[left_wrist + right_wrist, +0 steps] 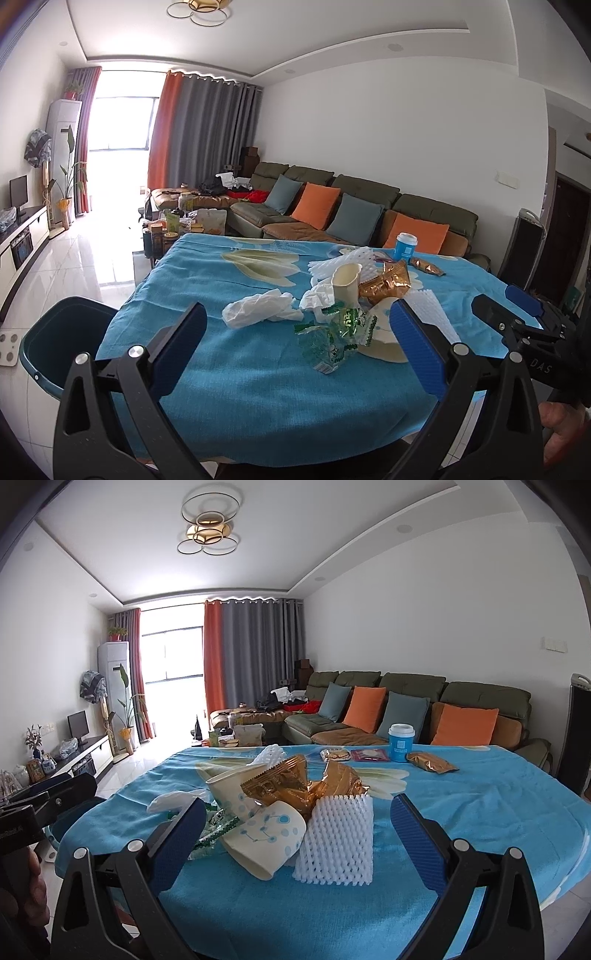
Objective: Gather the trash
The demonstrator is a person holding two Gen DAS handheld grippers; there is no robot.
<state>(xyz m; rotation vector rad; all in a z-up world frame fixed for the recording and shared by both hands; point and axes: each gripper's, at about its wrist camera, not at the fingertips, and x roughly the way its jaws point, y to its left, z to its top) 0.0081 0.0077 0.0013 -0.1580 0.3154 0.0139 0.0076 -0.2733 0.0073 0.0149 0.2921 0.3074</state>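
A heap of trash lies on the blue tablecloth: a crumpled white tissue, green-and-clear wrappers, an upright paper cup, gold foil wrappers and white foam netting. My left gripper is open and empty, its fingers either side of the green wrappers. In the right wrist view a tipped dotted paper cup, a white foam net sleeve and a gold wrapper lie between the fingers of my open, empty right gripper. The dark green trash bin stands off the table's left edge.
A blue-and-white lidded cup, a gold packet and flat snack packets sit at the table's far side. The right gripper also shows in the left wrist view. A sofa with cushions is behind the table.
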